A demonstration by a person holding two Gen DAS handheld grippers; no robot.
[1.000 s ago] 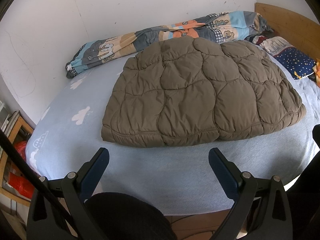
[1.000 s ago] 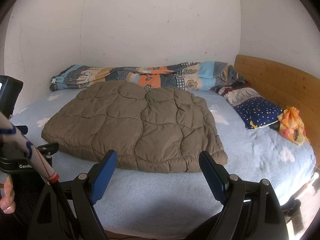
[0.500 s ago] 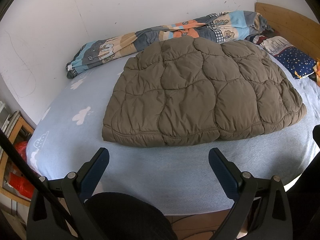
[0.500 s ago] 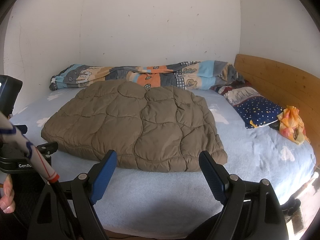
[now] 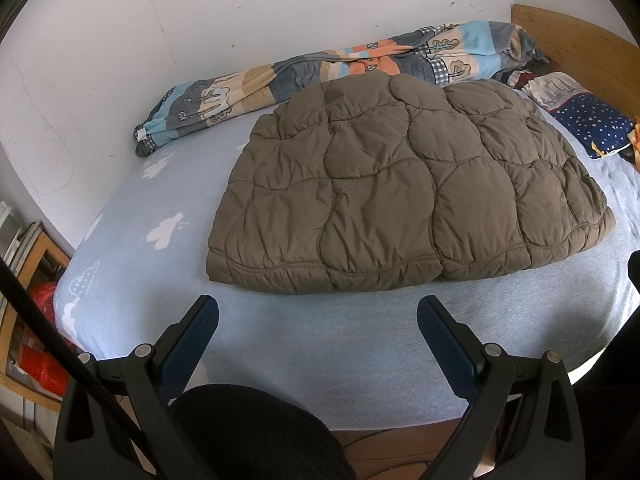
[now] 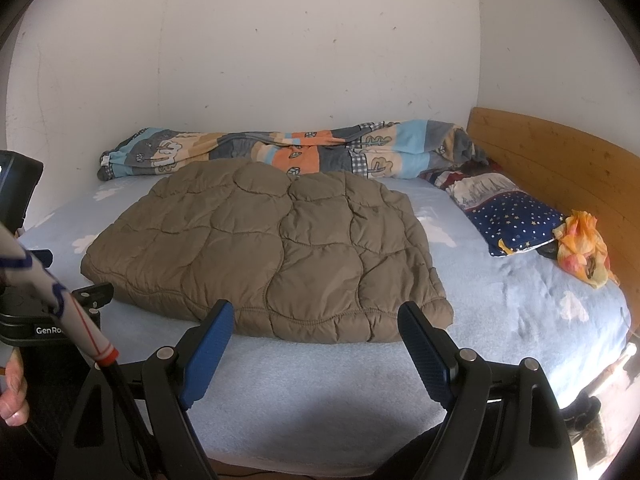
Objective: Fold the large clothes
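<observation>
The bed point(image 6: 520, 320) fills both views, its pale blue sheet with white clouds running from the lower edge up to the wall. On it, centre frame, lies the jacket point(image 6: 272, 248), a brown quilted puffer already doubled into a thick slab, hem edge nearest the cameras. Behind it, along the wall, a rolled blanket point(image 6: 304, 152) in blue, orange and grey stripes. At right, against the wooden headboard point(image 6: 560, 160), a starry pillow point(image 6: 516, 220) and a small orange cloth point(image 6: 584, 244).

And what has changed over the last second? Nothing at all: the jacket sits as it did, and both hands are just where they were. That reads as a pause, either the fold judged done or the next fold being lined up.

Left tongs point(image 5: 316, 328) stand wide apart at the bottom of their frame, nothing between them, short of the jacket's near edge. Right tongs point(image 6: 316, 332) likewise spread wide and empty, just in front of the hem's right corner. No contact with the jacket from either.
</observation>
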